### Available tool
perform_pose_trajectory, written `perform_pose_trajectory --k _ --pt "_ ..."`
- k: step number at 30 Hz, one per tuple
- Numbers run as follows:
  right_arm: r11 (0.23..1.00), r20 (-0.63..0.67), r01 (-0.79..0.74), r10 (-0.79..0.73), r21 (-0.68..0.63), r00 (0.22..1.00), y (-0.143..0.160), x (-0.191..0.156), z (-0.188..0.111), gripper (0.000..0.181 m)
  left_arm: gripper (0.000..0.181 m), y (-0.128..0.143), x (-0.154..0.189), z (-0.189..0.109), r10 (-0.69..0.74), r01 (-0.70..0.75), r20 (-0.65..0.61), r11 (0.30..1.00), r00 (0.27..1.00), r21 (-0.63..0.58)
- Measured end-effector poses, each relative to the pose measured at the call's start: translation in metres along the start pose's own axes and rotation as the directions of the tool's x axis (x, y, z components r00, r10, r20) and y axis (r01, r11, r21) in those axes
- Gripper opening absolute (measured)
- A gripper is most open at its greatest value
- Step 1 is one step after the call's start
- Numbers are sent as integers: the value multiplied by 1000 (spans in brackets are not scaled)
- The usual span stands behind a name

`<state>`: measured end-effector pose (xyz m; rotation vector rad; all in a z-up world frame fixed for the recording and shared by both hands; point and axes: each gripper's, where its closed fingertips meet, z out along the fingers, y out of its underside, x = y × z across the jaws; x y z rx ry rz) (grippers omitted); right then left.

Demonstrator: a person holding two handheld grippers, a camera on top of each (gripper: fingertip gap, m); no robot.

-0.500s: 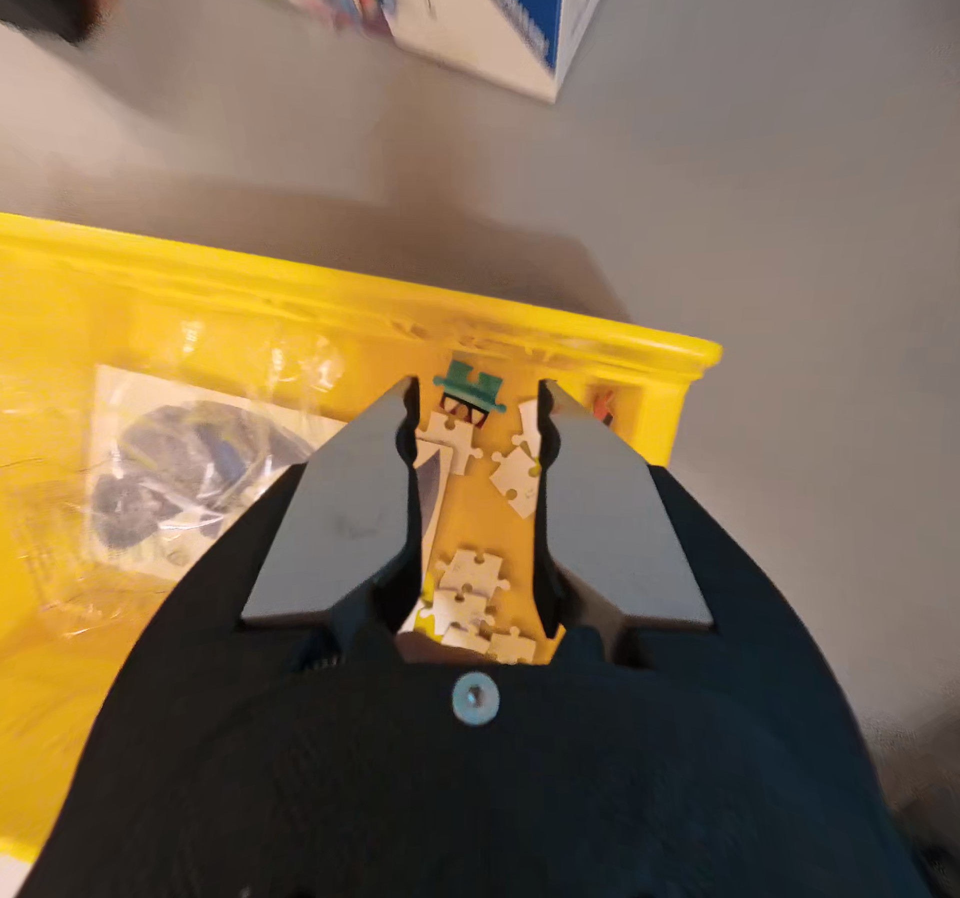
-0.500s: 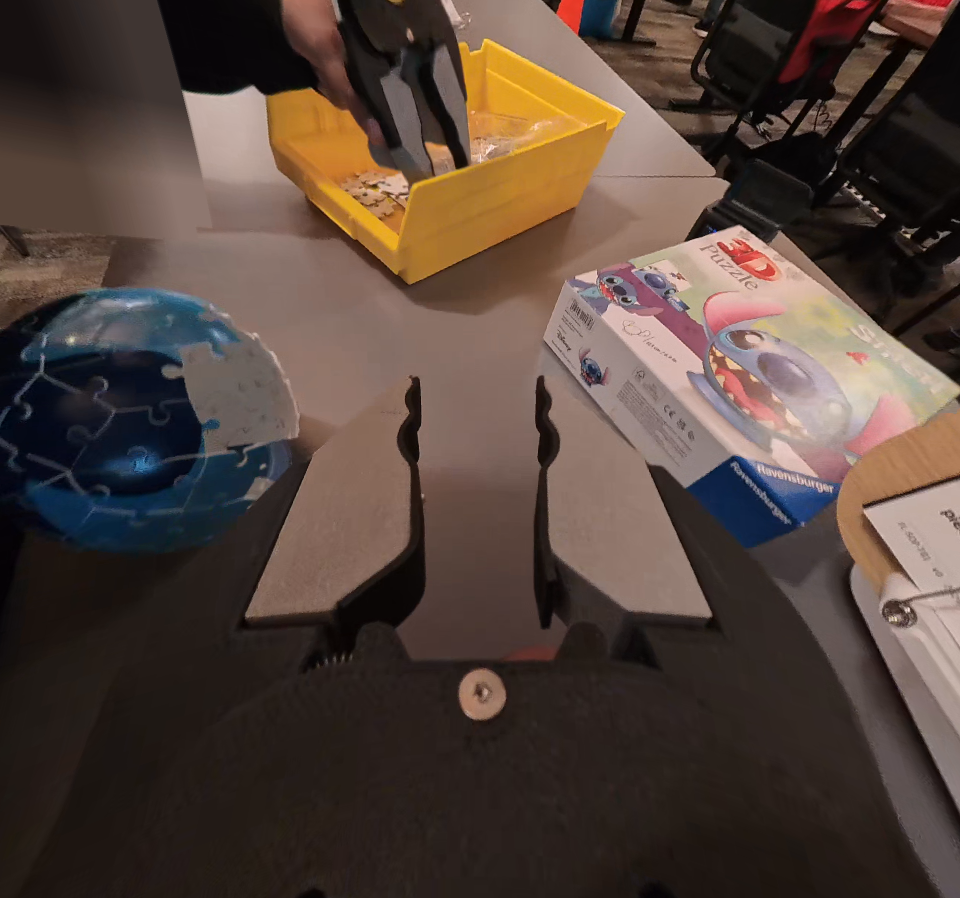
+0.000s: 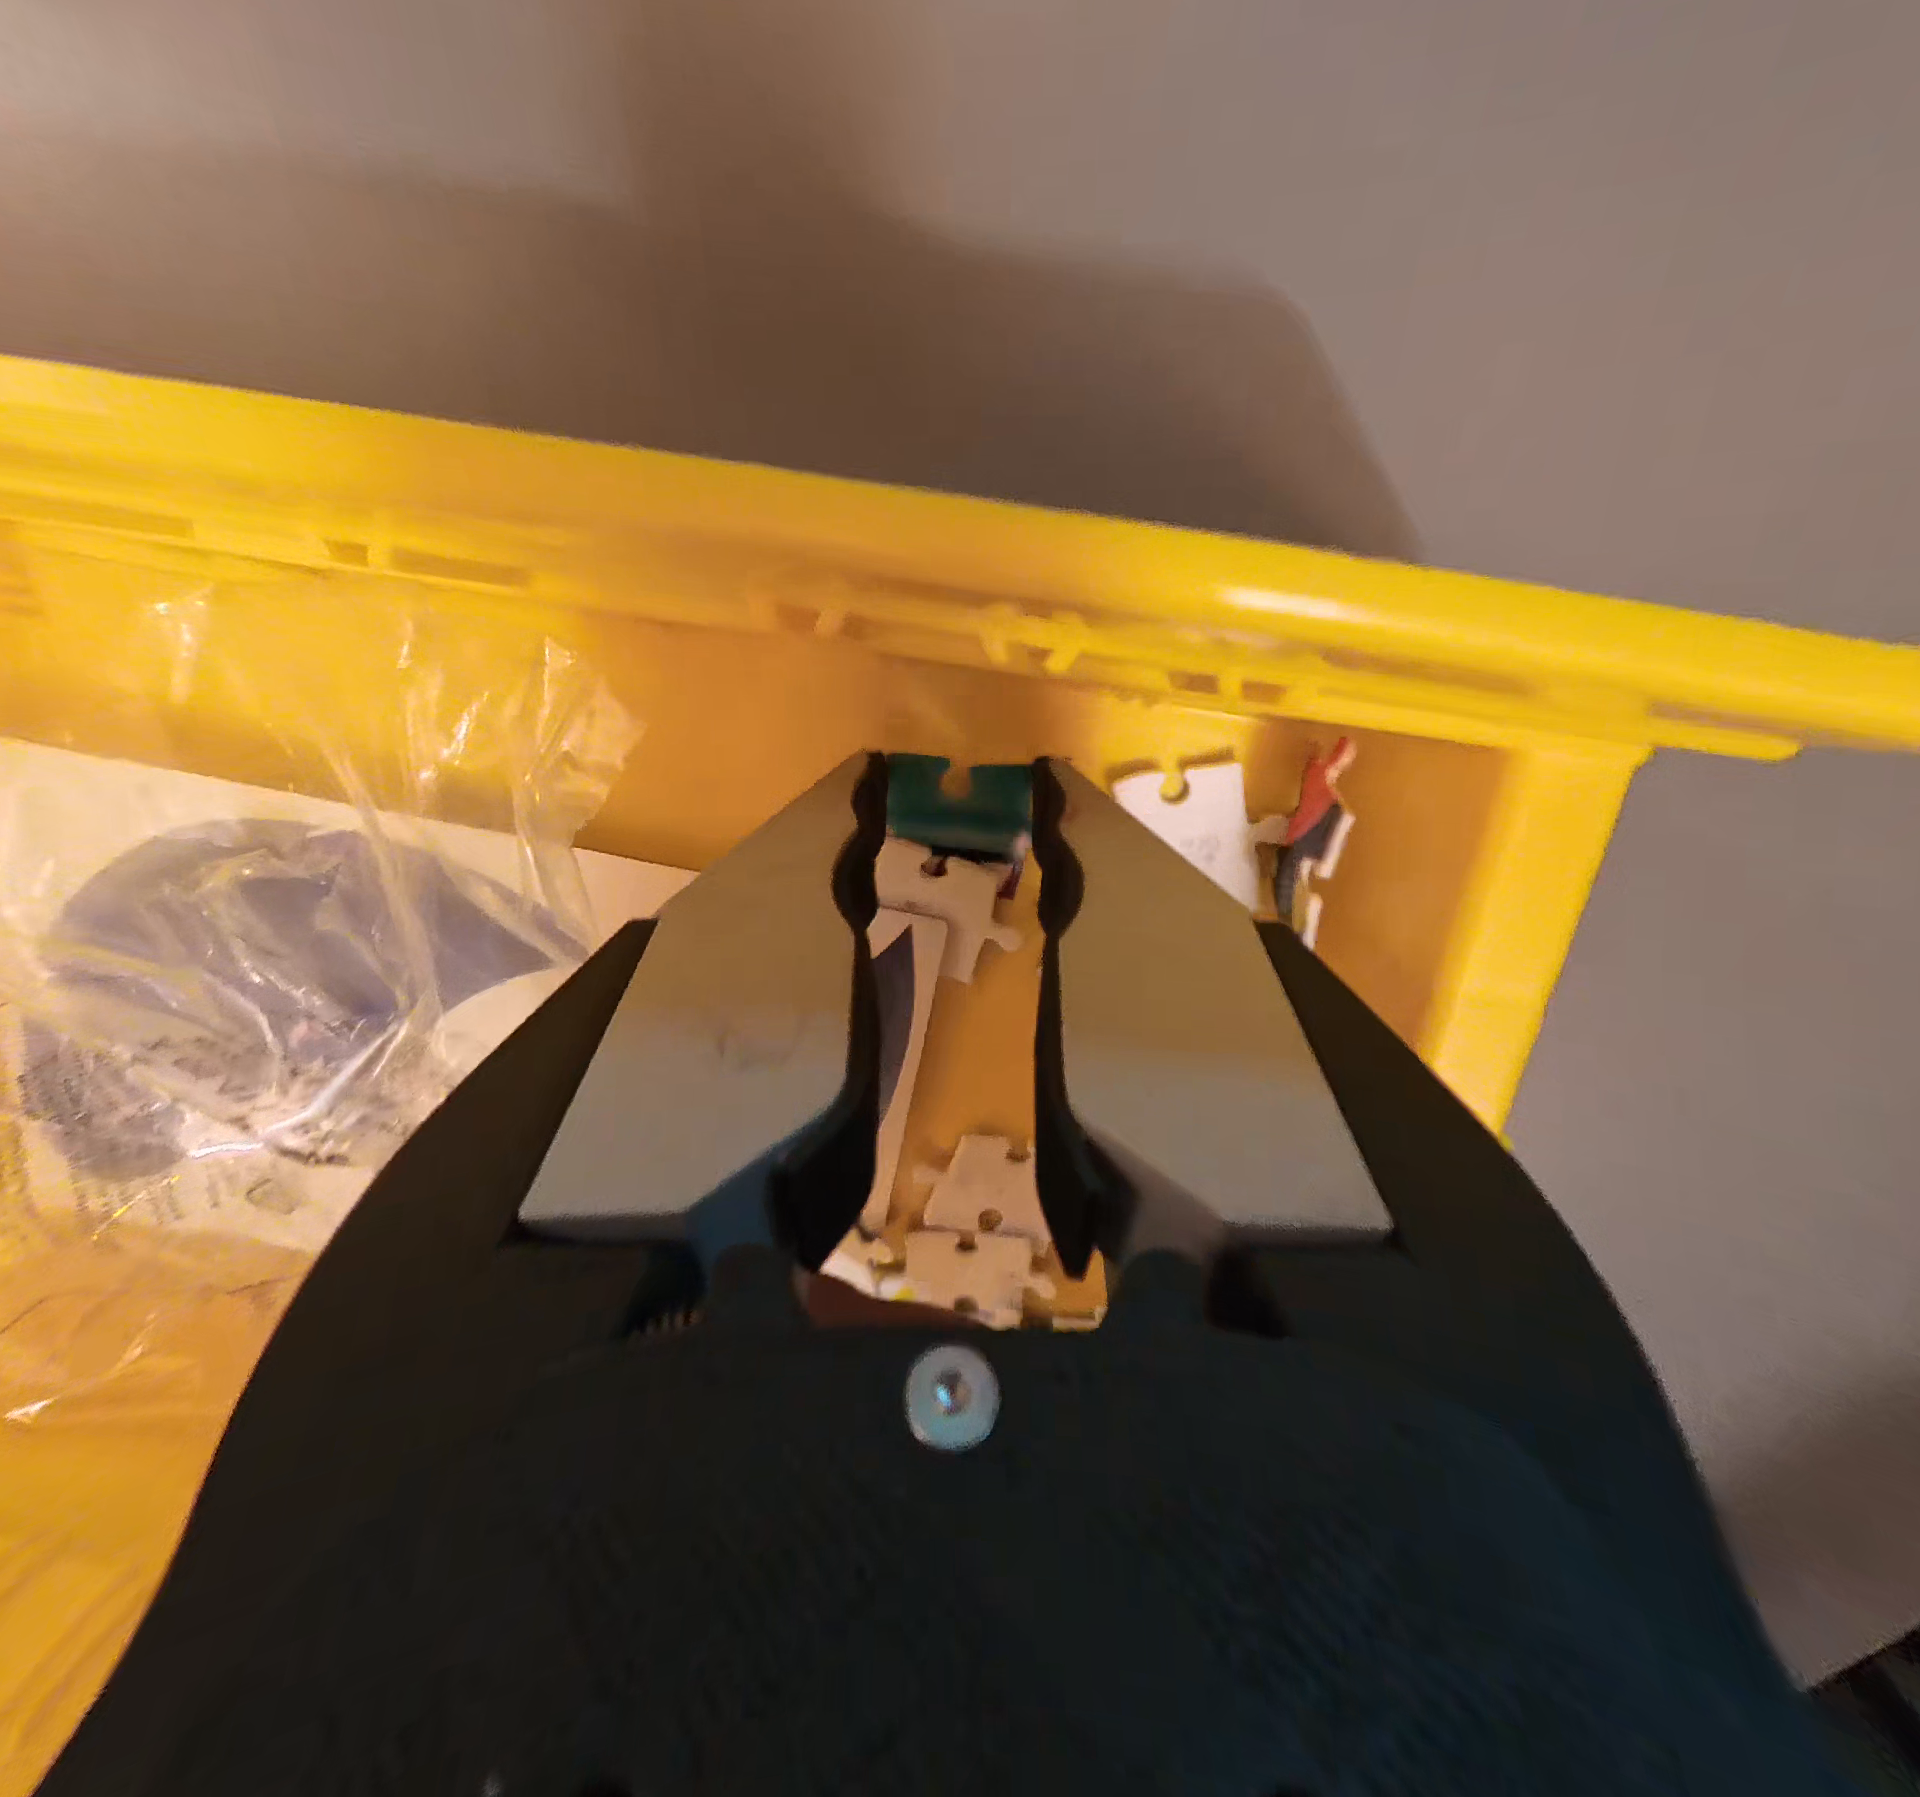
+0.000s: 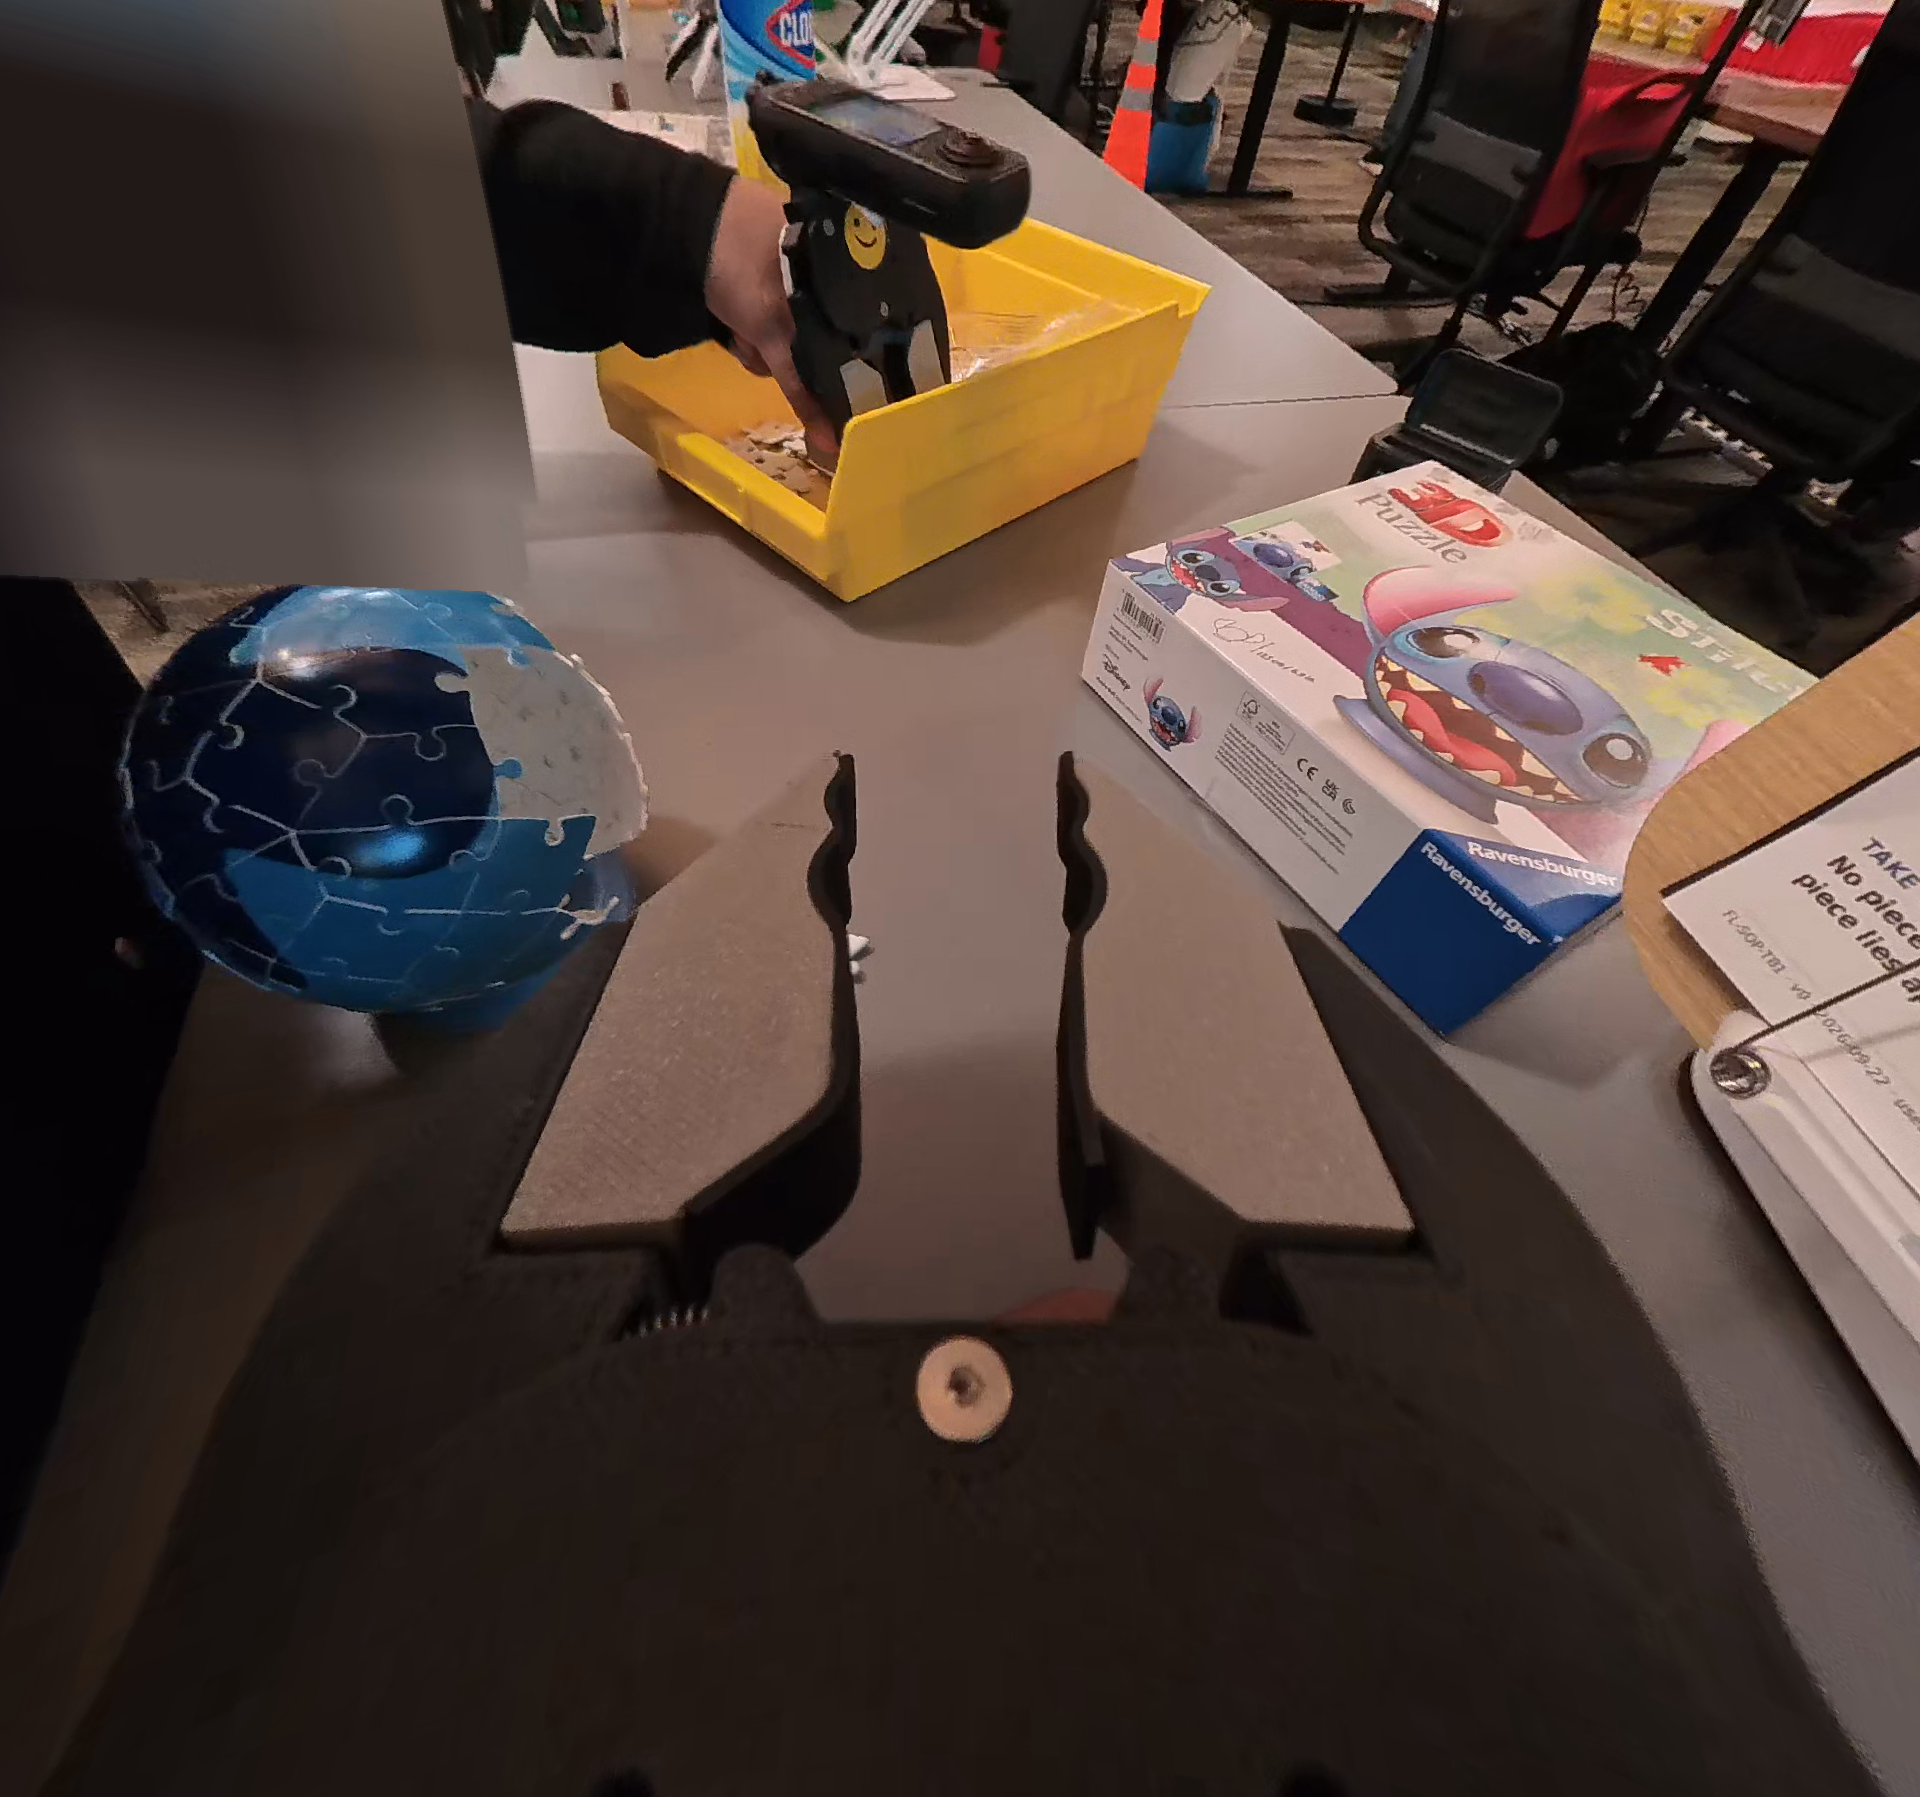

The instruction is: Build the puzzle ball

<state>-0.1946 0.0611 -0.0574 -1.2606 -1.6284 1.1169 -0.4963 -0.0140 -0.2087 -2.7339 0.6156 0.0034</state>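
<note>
My left gripper [image 3: 956,766] is down inside the yellow bin [image 3: 935,552], near its far wall. Its jaws have narrowed onto a green puzzle piece [image 3: 951,805], which fills the gap between the tips. Loose pieces lie white side up under and beside the fingers [image 3: 977,1217]. The partly built blue puzzle ball [image 4: 353,802] sits on a blue stand [image 4: 468,1015] at the left. One patch of the ball shows white piece backs. My right gripper [image 4: 956,781] is open and empty over the grey table, to the right of the ball. The right wrist view also shows the left gripper [image 4: 873,365] in the bin [image 4: 935,500].
A crumpled clear plastic bag over a printed leaflet [image 3: 260,916] fills the bin's left part. The puzzle box [image 4: 1403,729] lies at the right on the table. A wooden board with papers [image 4: 1818,916] is at the far right. A wipes canister [image 4: 764,12] stands behind the bin. My hands' fingertips stand some 35 centimetres from each other.
My left gripper has gone lower and forward in the bin, and its jaws have narrowed around the green piece. My right gripper has hardly moved; its view now looks a little higher.
</note>
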Motion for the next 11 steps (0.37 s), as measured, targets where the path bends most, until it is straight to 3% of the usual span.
perform_pose_trajectory --k 3,5,6,8,11 --pt "1000 19 -16 17 -12 1000 3 -2 4 35 26 -8 -2 -25 -31 31 4 996 999 86" --pt "1000 24 -6 7 -28 1000 6 -4 6 36 26 -34 10 -62 -60 82 -84 955 995 286" --pt "999 29 -2 3 -32 1000 6 -6 8 35 26 -56 25 -88 -41 113 -173 892 984 437" --pt "999 56 -13 15 -32 998 3 -10 13 34 26 -97 66 -148 90 211 -368 685 925 698" --pt "996 150 -80 85 -42 985 -14 -16 33 31 26 -122 126 -221 406 345 -492 383 770 857"
